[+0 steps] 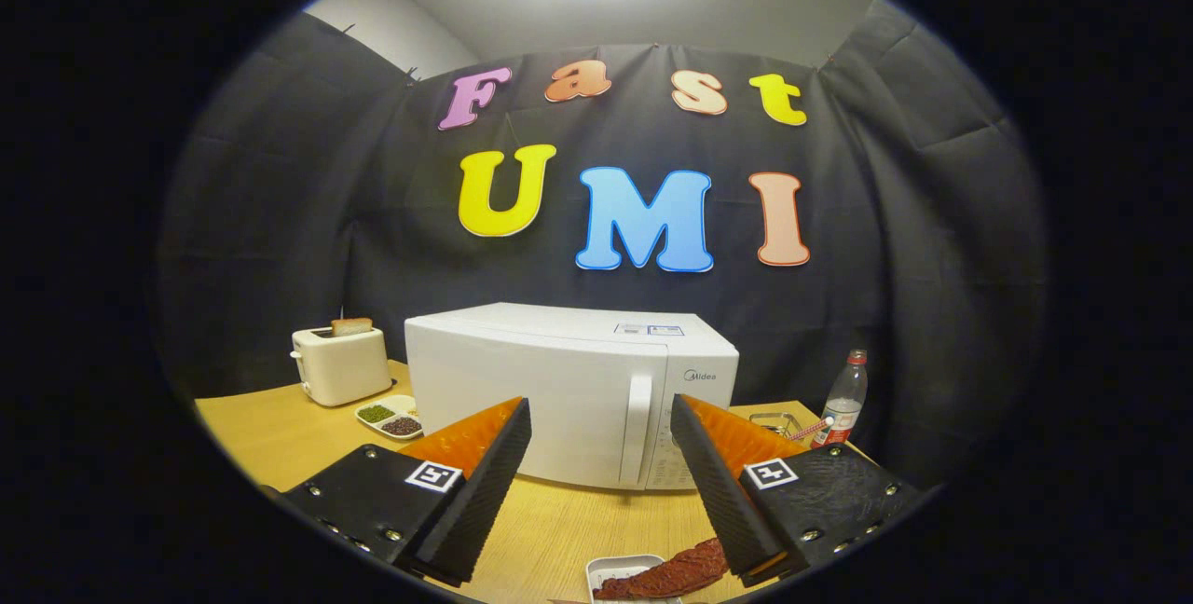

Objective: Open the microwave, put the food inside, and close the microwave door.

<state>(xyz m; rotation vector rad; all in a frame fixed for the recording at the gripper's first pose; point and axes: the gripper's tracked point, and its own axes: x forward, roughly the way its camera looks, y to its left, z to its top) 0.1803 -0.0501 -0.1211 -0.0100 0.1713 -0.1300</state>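
A white microwave (569,390) stands on the wooden table beyond my fingers, its door shut and its vertical handle (637,427) facing me. My gripper (601,483) is open above the table, with nothing between its fingers. Just below and close to the right finger lies a small white tray (620,574) holding dark reddish food (673,574).
A white toaster (340,363) with a slice of bread stands left of the microwave. A divided dish (391,418) of green and dark beans sits beside it. Right of the microwave are a plastic bottle (843,399) and a small metal tray (775,420). The table (270,427) is wooden.
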